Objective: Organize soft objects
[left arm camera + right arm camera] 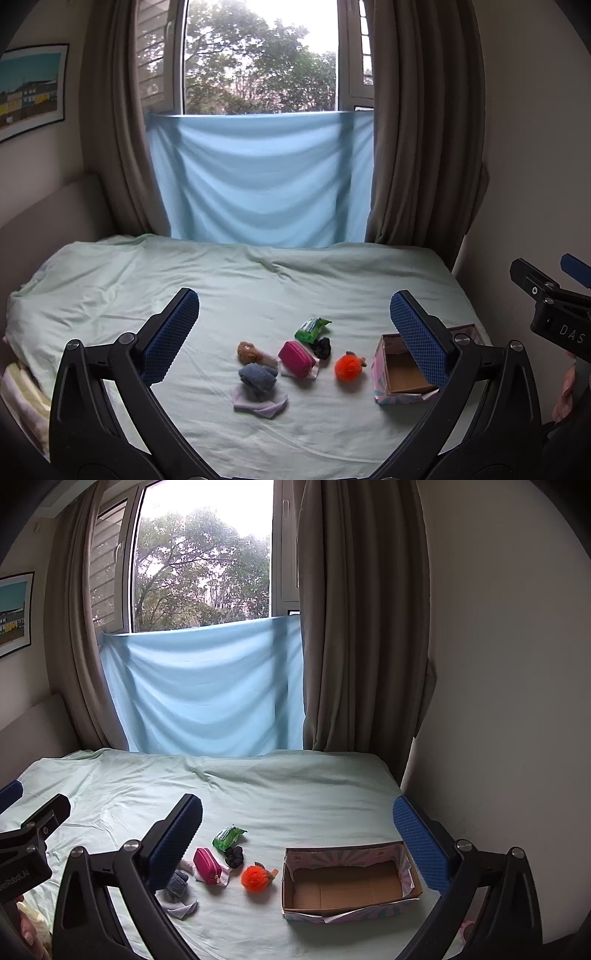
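Observation:
Several soft objects lie on a pale green bed sheet [258, 288]: an orange fluffy ball [347, 367] [254, 878], a pink pouch [296, 359] [207, 866], a grey-blue rolled cloth [257, 380] [176, 884], a brown plush [248, 352], a black scrunchie [322, 347] [234, 856] and a green packet [311, 328] [227, 836]. An open, empty cardboard box [400, 373] [347, 886] stands to their right. My left gripper [294, 334] is open and empty, held above the bed. My right gripper [297, 843] is open and empty too.
A light blue cloth [258, 177] hangs below the window between brown curtains [424, 147]. A wall [517, 701] borders the bed's right edge. Folded striped fabric [22, 398] lies at the bed's left side.

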`<state>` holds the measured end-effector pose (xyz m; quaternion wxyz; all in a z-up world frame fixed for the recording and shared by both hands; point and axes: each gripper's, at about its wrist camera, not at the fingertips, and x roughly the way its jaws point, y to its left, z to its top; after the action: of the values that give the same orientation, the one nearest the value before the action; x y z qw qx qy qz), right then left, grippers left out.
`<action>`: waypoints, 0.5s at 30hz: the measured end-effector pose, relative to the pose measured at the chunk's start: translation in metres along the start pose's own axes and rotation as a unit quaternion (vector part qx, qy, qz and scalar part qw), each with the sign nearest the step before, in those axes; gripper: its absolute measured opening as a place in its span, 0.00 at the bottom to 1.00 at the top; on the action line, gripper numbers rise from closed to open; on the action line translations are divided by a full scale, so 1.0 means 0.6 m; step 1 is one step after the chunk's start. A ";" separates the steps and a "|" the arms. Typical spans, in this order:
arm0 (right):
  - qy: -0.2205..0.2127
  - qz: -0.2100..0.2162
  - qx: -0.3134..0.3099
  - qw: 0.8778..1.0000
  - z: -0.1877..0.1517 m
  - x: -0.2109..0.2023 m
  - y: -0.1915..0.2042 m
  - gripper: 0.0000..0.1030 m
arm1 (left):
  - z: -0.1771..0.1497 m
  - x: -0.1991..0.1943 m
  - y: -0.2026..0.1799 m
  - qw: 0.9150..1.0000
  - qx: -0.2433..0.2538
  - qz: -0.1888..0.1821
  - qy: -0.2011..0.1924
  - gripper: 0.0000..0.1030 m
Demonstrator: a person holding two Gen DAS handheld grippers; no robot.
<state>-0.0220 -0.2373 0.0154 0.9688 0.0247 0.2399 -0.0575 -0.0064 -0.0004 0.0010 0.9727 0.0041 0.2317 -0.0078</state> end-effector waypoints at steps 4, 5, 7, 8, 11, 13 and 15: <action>0.001 0.006 0.002 1.000 -0.002 0.004 -0.001 1.00 | 0.000 -0.001 -0.002 1.000 0.004 0.002 -0.001 1.00; 0.000 0.006 0.002 1.000 -0.002 0.004 -0.001 1.00 | 0.000 -0.001 -0.003 1.000 0.005 0.003 -0.001 1.00; -0.003 0.004 -0.002 1.000 -0.003 0.002 0.002 1.00 | 0.000 -0.001 -0.005 1.000 0.007 0.004 -0.001 1.00; -0.004 0.003 -0.003 1.000 -0.003 0.000 0.003 1.00 | -0.001 0.000 -0.006 1.000 0.008 0.003 -0.001 1.00; -0.009 0.004 -0.002 1.000 -0.003 -0.002 0.003 1.00 | -0.001 0.000 -0.006 1.000 0.008 0.001 0.000 1.00; -0.011 0.005 -0.001 1.000 -0.004 -0.003 0.004 1.00 | -0.001 0.000 -0.006 1.000 0.009 0.001 0.000 1.00; -0.012 0.003 -0.002 1.000 -0.003 -0.003 0.004 1.00 | -0.002 -0.001 -0.007 1.000 0.011 0.005 -0.001 1.00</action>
<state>-0.0238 -0.2346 0.0147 0.9717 0.0228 0.2287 -0.0540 -0.0074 -0.0047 0.0002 0.9729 0.0161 0.2305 -0.0056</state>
